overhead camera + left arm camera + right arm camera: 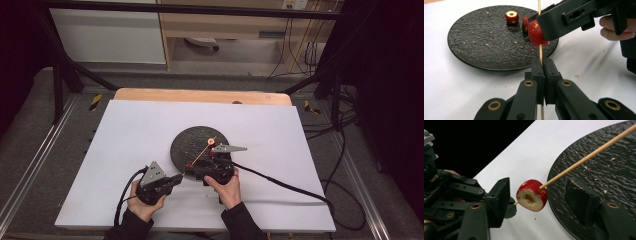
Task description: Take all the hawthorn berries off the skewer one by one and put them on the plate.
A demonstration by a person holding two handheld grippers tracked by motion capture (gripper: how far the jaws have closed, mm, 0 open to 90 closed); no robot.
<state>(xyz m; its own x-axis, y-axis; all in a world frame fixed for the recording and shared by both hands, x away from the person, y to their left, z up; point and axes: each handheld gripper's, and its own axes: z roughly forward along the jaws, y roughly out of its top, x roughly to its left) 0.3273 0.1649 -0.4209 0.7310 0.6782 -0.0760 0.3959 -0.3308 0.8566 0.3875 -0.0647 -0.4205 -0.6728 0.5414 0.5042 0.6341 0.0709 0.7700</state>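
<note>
We note left gripper point(541, 72) fingers clamped on skewer point(584, 157) near plate point(474, 45); right gripper point(536, 195) fingers wide around threaded fruit slice point(532, 195). Risk: thin skewer snapping, slice splitting under off-axis push.

Desk point(150, 95): wooden top under a white sheet point(135, 150), set on grey carpet point(35, 130) within a black metal frame point(200, 8). Behind: white cabinet point(107, 35), light wooden shelf unit point(225, 27), black cables point(300, 50) hanging down. Surroundings at both sides dark.
</note>
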